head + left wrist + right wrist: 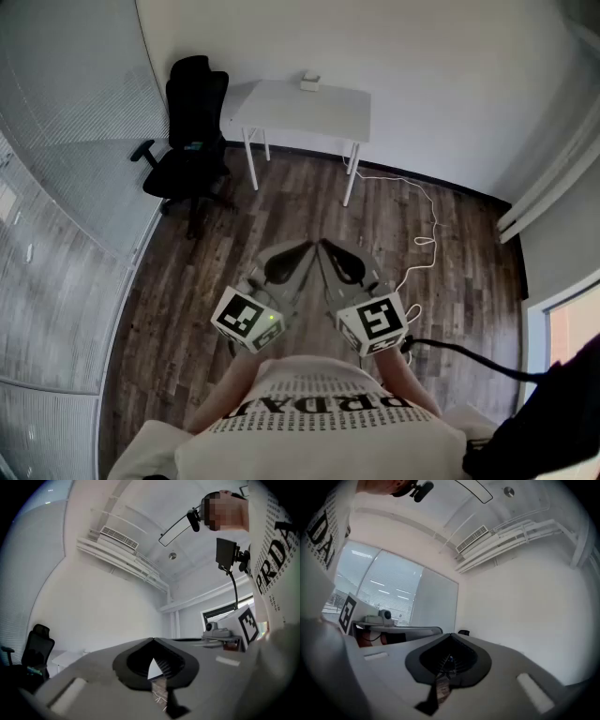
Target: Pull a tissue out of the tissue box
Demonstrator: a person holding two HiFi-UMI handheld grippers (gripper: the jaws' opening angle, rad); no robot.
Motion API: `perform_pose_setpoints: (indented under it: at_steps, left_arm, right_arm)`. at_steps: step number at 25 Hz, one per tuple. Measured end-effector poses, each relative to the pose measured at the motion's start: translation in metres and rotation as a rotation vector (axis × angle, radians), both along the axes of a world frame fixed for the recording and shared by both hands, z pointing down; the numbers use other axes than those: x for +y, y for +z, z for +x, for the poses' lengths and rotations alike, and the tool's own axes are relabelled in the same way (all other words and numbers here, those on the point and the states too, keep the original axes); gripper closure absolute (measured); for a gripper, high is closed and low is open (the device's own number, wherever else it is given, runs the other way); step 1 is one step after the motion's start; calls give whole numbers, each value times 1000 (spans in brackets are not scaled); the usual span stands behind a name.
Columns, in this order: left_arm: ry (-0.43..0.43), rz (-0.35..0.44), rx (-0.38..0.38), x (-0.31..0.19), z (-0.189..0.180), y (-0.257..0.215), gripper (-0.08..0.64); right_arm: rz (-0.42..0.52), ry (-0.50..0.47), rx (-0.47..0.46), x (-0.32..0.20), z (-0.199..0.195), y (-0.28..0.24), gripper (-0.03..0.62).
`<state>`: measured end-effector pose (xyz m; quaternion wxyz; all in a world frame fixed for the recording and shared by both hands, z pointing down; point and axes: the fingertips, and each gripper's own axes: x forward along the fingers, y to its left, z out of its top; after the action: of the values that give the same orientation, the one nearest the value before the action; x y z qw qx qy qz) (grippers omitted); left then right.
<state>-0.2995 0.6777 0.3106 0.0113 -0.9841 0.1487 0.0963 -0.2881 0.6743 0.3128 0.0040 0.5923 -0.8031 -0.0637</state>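
We hold both grippers in front of our chest, well apart from the work. The left gripper (305, 247) has its jaws together with nothing between them. The right gripper (324, 244) is likewise closed and empty, its tip just beside the left's. The box (310, 82), small and white, sits on the table (281, 108) by the far wall; we take it for the tissues, though it is too small to confirm. A chair (192, 122) stands beside the table, and a cable (422, 211) trails on the floor (187, 281). We judge the step is the approach: walk in clear of the cable, part one pair of jaws before reaching, steady the box with the other, and pinch only the top tissue.
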Motion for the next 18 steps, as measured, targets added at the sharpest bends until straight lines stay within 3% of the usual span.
perform_pose_setpoints:
  at_steps: [14,18]
  left_arm:
    - [-21,1,10,-6,9,-4,569]
    - [-19,35,3,-10,11,-3,569]
  right_arm:
    - [27,19,-19,-6,10,-3,584]
    - [34,19,-14,-9,12,-4,584]
